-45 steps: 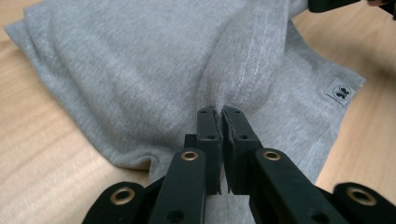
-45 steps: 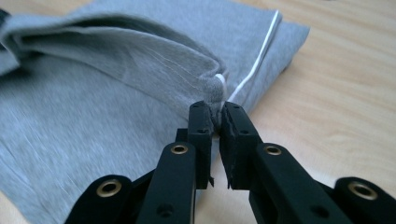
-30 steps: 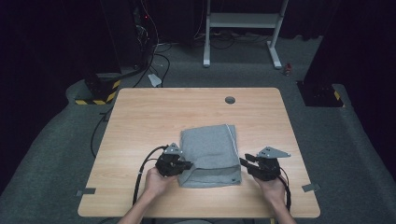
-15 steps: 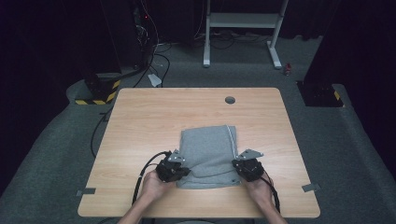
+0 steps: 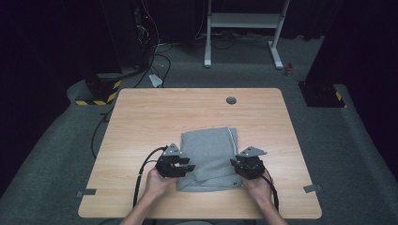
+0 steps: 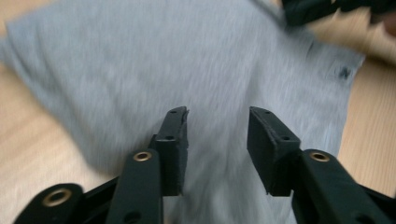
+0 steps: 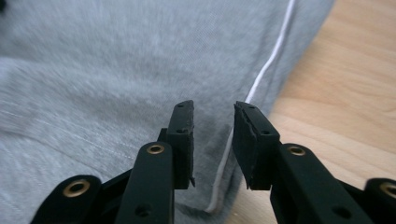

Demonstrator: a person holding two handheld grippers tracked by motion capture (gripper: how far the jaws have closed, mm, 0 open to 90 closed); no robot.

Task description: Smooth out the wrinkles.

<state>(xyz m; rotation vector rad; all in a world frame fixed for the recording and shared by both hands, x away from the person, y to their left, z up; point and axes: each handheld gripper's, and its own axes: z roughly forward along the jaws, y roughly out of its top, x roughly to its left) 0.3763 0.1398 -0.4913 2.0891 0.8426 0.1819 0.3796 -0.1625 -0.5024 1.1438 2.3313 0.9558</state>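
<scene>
On the near half of the counter (image 5: pixel 141 122), a bit toward 5 o'clock from the middle, sits a folded grey garment (image 5: pixel 209 154) with a white cord (image 7: pixel 271 60) running along its 3 o'clock edge. It looks like soft jersey: light, floppy, no stiffness at all, so it'll sag and unfold if you lift it by one spot. The left tool (image 5: pixel 184 168) is at the 8 o'clock corner and the right tool (image 5: pixel 236 165) at the 4 o'clock corner. Both have just been opening, and the jaws stand apart over the cloth with nothing pinched between them. I'd take it at those two near corners, biting through all the layers at the fold, and keep the cord out of the pads so it doesn't slip
</scene>
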